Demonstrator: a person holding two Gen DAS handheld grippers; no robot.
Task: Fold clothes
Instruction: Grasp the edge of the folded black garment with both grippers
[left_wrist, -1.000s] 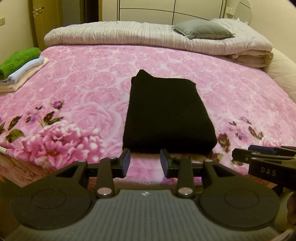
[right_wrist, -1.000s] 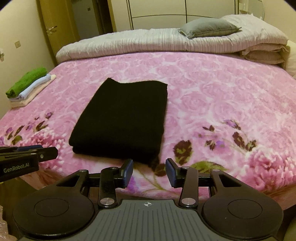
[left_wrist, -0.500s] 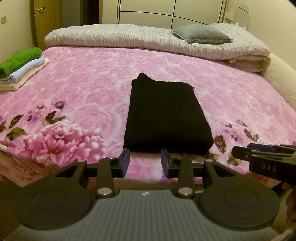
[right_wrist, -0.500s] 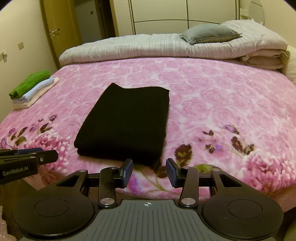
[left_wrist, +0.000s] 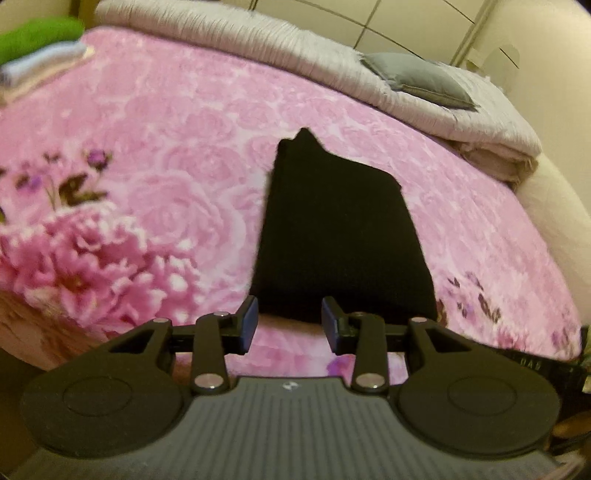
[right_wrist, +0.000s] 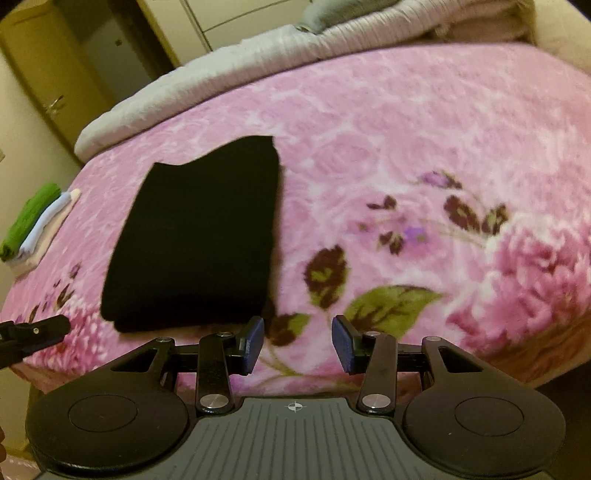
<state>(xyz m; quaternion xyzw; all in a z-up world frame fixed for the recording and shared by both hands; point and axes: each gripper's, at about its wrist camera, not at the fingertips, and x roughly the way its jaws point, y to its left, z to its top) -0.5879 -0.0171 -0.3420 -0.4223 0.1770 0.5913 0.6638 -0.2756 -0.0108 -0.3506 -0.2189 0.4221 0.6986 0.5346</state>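
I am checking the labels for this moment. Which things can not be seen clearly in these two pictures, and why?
- Black folded garment: its near edge in the left wrist view is hidden behind the left gripper; layers cannot be counted, the cloth is too dark.
- Stack of folded towels: cut by the frame corner and blurred in the left wrist view, small in the right.
- Right gripper: only a blurred sliver in the left wrist view.

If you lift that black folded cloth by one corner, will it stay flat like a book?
Probably not. The black cloth looks soft and thick, with rounded folded edges, so it would likely droop and come unfolded. It probably won't slide much either, since it lies on a fuzzy pink blanket.
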